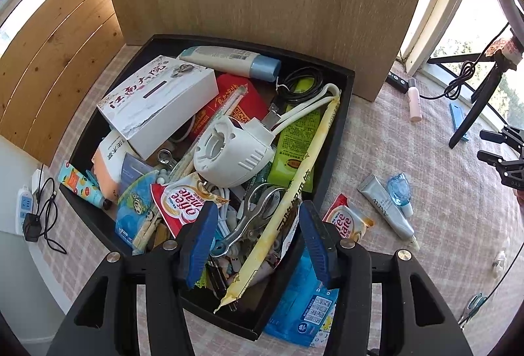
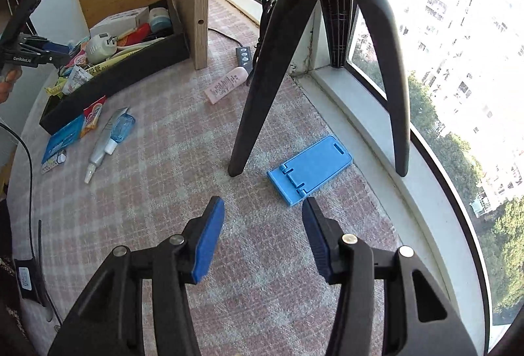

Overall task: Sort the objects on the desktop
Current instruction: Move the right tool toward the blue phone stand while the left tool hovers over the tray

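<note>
The left gripper (image 1: 258, 225) hangs with its jaws apart and empty over the near end of the black tray (image 1: 344, 100), which is heaped with a tissue box (image 1: 157, 100), a white plug-in device (image 1: 232, 153) and a long yellow straw packet (image 1: 294, 192). To its right, loose on the checked cloth (image 2: 183, 179), lie a Coffee-mate sachet (image 1: 347, 221), a silver ANEW tube (image 1: 386, 208) and a clear blue correction-tape dispenser (image 1: 398, 189). Farther right, the right gripper (image 2: 263, 212) is spread wide, holding nothing, aimed at the blue folding phone stand (image 2: 311, 167) lying flat just beyond its fingertips, beside a tripod leg (image 2: 258, 87). This looks like the approach for a pick. The stand's long axis runs diagonally, slotted end pointing up-right toward the window, hinged end nearest the gripper; the jaws would need to drop forward and close across its narrow width.
</note>
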Demonstrator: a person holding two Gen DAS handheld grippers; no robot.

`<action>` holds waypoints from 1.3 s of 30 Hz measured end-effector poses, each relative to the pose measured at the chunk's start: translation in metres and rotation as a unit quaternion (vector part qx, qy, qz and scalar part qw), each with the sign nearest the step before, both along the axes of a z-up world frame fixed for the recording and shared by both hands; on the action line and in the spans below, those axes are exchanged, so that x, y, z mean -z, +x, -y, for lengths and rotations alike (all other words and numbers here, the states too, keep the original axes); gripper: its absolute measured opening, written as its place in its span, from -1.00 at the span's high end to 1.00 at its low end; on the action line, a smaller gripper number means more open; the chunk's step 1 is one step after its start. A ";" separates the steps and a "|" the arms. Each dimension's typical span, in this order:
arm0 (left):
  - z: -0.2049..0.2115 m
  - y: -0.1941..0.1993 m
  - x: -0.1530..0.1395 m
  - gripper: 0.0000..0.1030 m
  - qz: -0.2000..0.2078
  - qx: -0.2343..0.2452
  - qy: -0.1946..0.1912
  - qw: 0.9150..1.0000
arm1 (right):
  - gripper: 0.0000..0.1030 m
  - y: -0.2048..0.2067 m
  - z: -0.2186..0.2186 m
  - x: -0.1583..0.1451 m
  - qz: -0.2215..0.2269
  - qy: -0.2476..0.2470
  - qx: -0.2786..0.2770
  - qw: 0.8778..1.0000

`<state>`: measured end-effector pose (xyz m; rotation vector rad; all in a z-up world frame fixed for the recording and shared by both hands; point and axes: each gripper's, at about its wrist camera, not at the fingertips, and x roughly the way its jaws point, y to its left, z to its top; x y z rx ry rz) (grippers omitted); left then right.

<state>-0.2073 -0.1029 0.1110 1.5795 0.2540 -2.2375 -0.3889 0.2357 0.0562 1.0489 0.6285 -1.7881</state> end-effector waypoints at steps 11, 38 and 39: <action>0.001 -0.005 0.012 0.04 0.014 -0.006 -0.001 1.000 | 0.25 -0.021 0.035 0.025 -0.019 0.036 -0.053 0.998; -0.027 0.003 -0.003 0.04 0.002 0.041 0.014 0.999 | 0.19 0.056 0.015 0.032 0.104 0.038 -0.049 0.993; -0.029 0.005 -0.005 0.04 0.001 0.045 0.016 0.999 | 0.19 0.063 0.014 0.033 0.108 0.040 -0.047 0.992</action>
